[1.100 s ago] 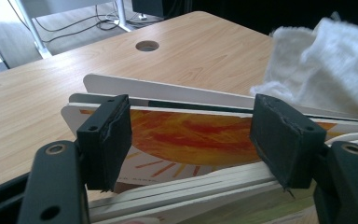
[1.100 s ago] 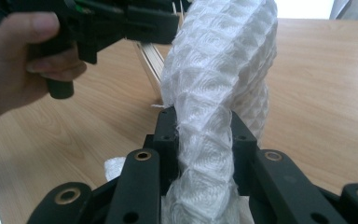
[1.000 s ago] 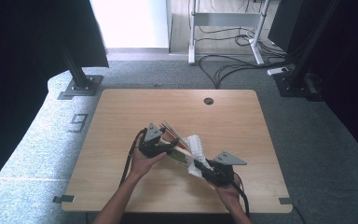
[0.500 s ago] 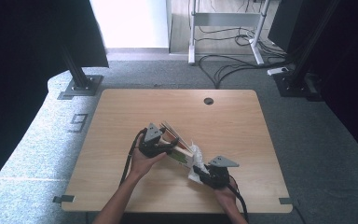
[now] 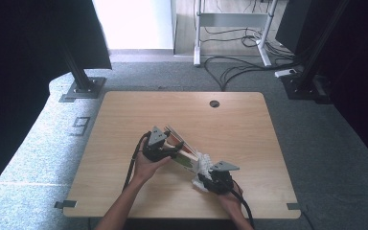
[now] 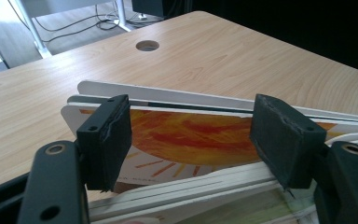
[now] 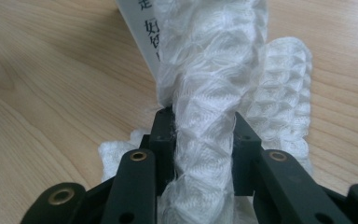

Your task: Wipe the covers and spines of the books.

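I pin the board book (image 5: pixel 182 152) at mid-table, its pages clamped in my left gripper (image 6: pixel 193 140), while my right gripper (image 7: pixel 200 154), pinching the white cloth (image 7: pixel 214 84), must next wipe along the page.

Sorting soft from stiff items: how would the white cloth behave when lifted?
Probably floppy: the white cloth bunches into a crumpled rope between the right gripper jaws. Likely light and not slippery, given its open, puckered weave.
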`<state>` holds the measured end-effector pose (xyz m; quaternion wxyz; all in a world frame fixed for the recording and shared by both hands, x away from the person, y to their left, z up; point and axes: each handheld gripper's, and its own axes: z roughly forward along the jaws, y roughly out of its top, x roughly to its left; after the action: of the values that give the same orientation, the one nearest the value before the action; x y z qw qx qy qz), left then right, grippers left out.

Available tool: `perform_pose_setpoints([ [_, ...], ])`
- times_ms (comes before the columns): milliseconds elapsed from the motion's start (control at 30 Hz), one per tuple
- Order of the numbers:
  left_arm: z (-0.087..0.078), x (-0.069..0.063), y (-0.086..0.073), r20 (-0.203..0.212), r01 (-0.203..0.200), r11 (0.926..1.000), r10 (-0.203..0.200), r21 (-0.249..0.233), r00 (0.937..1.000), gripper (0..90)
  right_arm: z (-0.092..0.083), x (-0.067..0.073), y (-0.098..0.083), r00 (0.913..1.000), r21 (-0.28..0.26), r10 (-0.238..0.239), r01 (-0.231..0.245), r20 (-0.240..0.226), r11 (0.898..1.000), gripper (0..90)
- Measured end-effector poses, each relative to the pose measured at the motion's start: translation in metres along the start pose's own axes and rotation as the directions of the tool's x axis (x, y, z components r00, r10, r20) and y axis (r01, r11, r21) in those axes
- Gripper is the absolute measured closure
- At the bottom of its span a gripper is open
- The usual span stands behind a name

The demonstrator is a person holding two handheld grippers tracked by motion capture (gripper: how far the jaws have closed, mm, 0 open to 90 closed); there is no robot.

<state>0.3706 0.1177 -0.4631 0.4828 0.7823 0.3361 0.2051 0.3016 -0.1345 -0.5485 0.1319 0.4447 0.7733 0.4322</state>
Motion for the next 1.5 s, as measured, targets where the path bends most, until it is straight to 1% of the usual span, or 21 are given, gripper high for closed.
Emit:
perform_pose_setpoints([
  [67, 0.000, 0.000, 0.000, 0.000, 0.001, 1.0000, -0.001, 0.000, 1.0000, 29.6, -0.004, -0.003, 0.002, 1.0000, -0.011, 0.005, -0.005, 0.009, 1.000, 68.2],
  [133, 0.000, 0.000, 0.000, -0.001, 0.000, 1.0000, 0.000, 0.000, 1.0000, 29.5, -0.011, -0.009, 0.005, 0.9993, -0.038, 0.015, -0.014, 0.034, 0.999, 68.6],
  [167, -0.001, 0.000, 0.000, -0.001, -0.002, 1.0000, 0.002, 0.002, 1.0000, 29.5, -0.016, -0.015, 0.007, 0.9981, -0.059, 0.019, -0.016, 0.058, 0.998, 68.6],
  [267, -0.001, 0.000, 0.000, -0.003, -0.001, 1.0000, 0.001, 0.002, 1.0000, 29.5, -0.028, -0.031, 0.010, 0.9934, -0.089, 0.048, -0.039, 0.104, 0.995, 68.6],
  [333, 0.000, 0.000, 0.000, -0.003, -0.002, 1.0000, 0.002, 0.002, 1.0000, 29.5, -0.035, -0.043, 0.011, 0.9864, -0.108, 0.052, -0.035, 0.156, 0.994, 68.4],
  [400, 0.000, 0.000, 0.000, -0.002, 0.000, 1.0000, 0.000, 0.001, 1.0000, 29.5, -0.039, -0.052, 0.011, 0.9757, -0.112, 0.047, -0.023, 0.214, 0.993, 67.8],
  [467, 0.000, 0.000, 0.000, -0.003, -0.002, 1.0000, 0.002, 0.002, 1.0000, 29.5, -0.041, -0.061, 0.010, 0.9712, -0.105, 0.056, -0.032, 0.232, 0.994, 65.0],
  [533, -0.001, -0.001, 0.000, -0.004, -0.002, 1.0000, 0.002, 0.003, 1.0000, 29.5, -0.039, -0.067, 0.008, 0.9608, -0.091, 0.048, -0.023, 0.273, 0.996, 59.4],
  [600, -0.001, 0.000, 0.000, -0.003, -0.002, 1.0000, 0.002, 0.005, 1.0000, 29.4, -0.038, -0.071, 0.006, 0.9564, -0.083, 0.045, -0.022, 0.289, 0.996, 53.0],
  [667, -0.001, 0.000, 0.000, -0.003, -0.002, 1.0000, 0.002, 0.005, 1.0000, 29.3, -0.041, -0.071, 0.007, 0.9509, -0.103, 0.049, -0.018, 0.306, 0.995, 44.4],
  [700, -0.001, 0.000, 0.000, -0.003, -0.003, 1.0000, 0.003, 0.005, 1.0000, 29.3, -0.044, -0.069, 0.009, 0.9479, -0.123, 0.050, -0.012, 0.314, 0.992, 40.8],
  [733, -0.001, 0.000, 0.000, -0.003, -0.003, 1.0000, 0.003, 0.005, 1.0000, 29.3, -0.048, -0.068, 0.011, 0.9429, -0.143, 0.047, 0.001, 0.330, 0.990, 37.2],
  [767, -0.001, 0.000, 0.000, -0.003, -0.003, 1.0000, 0.003, 0.005, 1.0000, 29.3, -0.052, -0.065, 0.014, 0.9354, -0.172, 0.048, 0.014, 0.350, 0.985, 35.0],
  [833, -0.001, 0.000, 0.000, -0.003, -0.003, 1.0000, 0.003, 0.005, 1.0000, 29.3, -0.062, -0.060, 0.018, 0.9275, -0.231, 0.040, 0.051, 0.372, 0.972, 32.8],
  [867, -0.001, 0.000, 0.000, -0.003, -0.002, 1.0000, 0.002, 0.005, 1.0000, 29.3, -0.065, -0.057, 0.020, 0.9314, -0.251, 0.033, 0.063, 0.362, 0.966, 32.7],
  [967, -0.001, 0.000, 0.000, -0.004, -0.003, 1.0000, 0.003, 0.005, 1.0000, 29.3, -0.069, -0.048, 0.022, 0.9575, -0.274, -0.001, 0.083, 0.288, 0.958, 32.7],
  [1033, -0.001, 0.000, 0.000, -0.004, -0.002, 1.0000, 0.002, 0.005, 1.0000, 29.2, -0.068, -0.041, 0.022, 0.9720, -0.276, -0.023, 0.089, 0.234, 0.957, 32.4],
  [1067, -0.001, 0.000, 0.000, -0.004, -0.002, 1.0000, 0.002, 0.005, 1.0000, 29.2, -0.066, -0.037, 0.022, 0.9768, -0.275, -0.034, 0.093, 0.211, 0.957, 32.3],
  [1233, 0.000, 0.000, 0.000, -0.004, 0.000, 1.0000, 0.000, 0.004, 1.0000, 29.2, -0.058, -0.017, 0.022, 0.9878, -0.266, -0.098, 0.128, 0.120, 0.955, 32.0],
  [1367, 0.000, 0.000, 0.000, -0.004, -0.001, 1.0000, 0.001, 0.003, 1.0000, 29.2, -0.057, -0.001, 0.019, 0.9874, -0.269, -0.148, 0.158, 0.057, 0.950, 31.6],
  [1500, 0.000, 0.000, 0.000, -0.003, -0.001, 1.0000, 0.001, 0.003, 1.0000, 29.3, -0.051, 0.012, 0.019, 0.9852, -0.274, -0.171, 0.161, -0.012, 0.948, 29.6],
])
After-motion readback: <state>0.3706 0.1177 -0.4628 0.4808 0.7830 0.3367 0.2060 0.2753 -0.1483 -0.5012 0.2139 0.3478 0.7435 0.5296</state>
